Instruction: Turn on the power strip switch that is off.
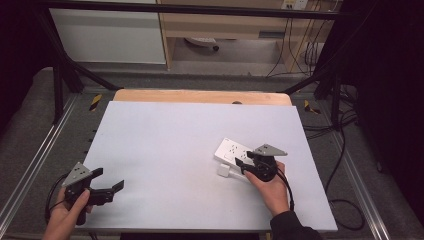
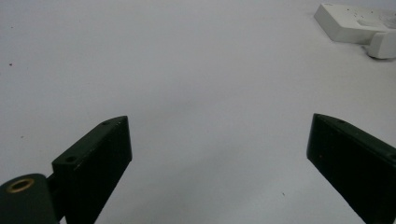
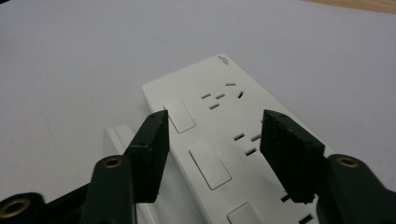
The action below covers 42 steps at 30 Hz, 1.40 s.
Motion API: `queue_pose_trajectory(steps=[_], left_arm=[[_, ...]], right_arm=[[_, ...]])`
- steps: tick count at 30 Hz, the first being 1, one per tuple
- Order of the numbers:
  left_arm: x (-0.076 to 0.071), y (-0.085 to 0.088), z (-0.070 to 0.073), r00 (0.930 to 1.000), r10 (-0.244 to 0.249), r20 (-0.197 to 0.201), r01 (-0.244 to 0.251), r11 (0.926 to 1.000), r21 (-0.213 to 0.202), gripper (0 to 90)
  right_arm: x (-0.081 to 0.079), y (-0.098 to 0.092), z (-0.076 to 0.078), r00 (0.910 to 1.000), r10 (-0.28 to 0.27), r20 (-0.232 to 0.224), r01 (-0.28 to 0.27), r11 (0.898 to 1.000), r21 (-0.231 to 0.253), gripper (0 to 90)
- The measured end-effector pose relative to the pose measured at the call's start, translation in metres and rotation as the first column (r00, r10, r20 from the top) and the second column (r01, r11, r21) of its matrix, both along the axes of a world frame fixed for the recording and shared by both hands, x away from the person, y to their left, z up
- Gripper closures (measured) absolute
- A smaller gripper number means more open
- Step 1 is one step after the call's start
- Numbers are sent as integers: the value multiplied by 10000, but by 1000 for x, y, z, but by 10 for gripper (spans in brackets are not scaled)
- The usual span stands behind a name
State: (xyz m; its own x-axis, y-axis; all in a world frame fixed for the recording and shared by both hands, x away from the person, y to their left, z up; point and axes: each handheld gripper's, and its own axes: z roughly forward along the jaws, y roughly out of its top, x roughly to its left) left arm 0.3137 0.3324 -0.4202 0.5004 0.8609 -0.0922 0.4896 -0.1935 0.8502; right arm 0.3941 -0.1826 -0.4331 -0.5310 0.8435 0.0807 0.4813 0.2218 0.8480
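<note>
A white power strip with several sockets and rocker switches lies on the white table top, right of centre. A small white block sits against its near-left side. My right gripper hovers over the strip's near end, open. In the right gripper view the jaws straddle the strip, the gripper holds nothing, and the block lies just left of the left jaw. My left gripper stands open near the front left corner. Its own view shows the gripper wide open over bare table, with the strip and block far off.
A wooden strip runs along the table's far edge. Black frame posts and cables stand beside the table on the right. Wide bare table surface lies between the two grippers.
</note>
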Motion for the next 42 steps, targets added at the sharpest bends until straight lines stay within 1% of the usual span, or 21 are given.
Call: queue_pose_trajectory(steps=[2,6,8,12,15,16,17,20,22,24,28,32,35,37,39,42], left_arm=[[0,0,0,10000,14,-15,-14,10000,-1,66],[0,0,0,10000,13,-13,-13,10000,0,66],[0,0,0,10000,4,-7,-4,10000,-6,66],[0,0,0,10000,9,-14,-9,10000,-14,66],[0,1,0,10000,14,-13,-14,10000,4,66],[0,1,0,10000,20,-25,-20,10000,5,66],[0,1,0,10000,24,-26,-24,10000,2,66],[0,0,0,10000,28,-39,-28,10000,-18,66],[0,0,0,10000,16,-31,-16,10000,-16,66],[0,0,0,10000,25,-36,-25,10000,-20,66],[0,1,-1,10000,55,-53,-55,10000,-31,66],[0,1,-1,10000,65,-72,-66,10000,-29,66],[0,0,-1,10000,71,-65,-71,10000,-34,66],[0,1,-1,10000,54,-44,-54,10000,-4,66],[0,1,0,10000,61,-51,-61,10000,-5,66],[0,1,0,10000,69,-60,-69,10000,-4,66]], right_arm=[[0,0,1,10000,-34,-51,34,10000,25,391],[1,0,2,9999,-88,52,88,9999,104,327],[1,0,3,9999,-133,3,133,9998,151,297],[2,-1,4,9999,-160,48,160,9997,160,237],[2,0,5,9995,-312,48,311,9994,151,150],[2,1,6,9993,-372,52,371,9992,161,104],[2,1,7,9991,-420,-11,420,9990,148,77],[2,3,9,9992,-399,23,399,9990,176,26],[1,5,10,9996,-283,8,283,9994,197,24],[1,7,11,9996,-293,-33,293,9995,104,26],[0,6,16,9996,-274,-61,276,9991,316,31],[0,3,23,9994,-339,72,336,9984,449,36],[-1,1,28,9989,-319,336,301,9981,533,40],[-2,-1,31,9974,-436,572,406,9978,521,40],[-4,-2,35,9959,-463,777,416,9973,609,39],[-6,-5,39,9930,-491,1074,428,9973,602,36]])
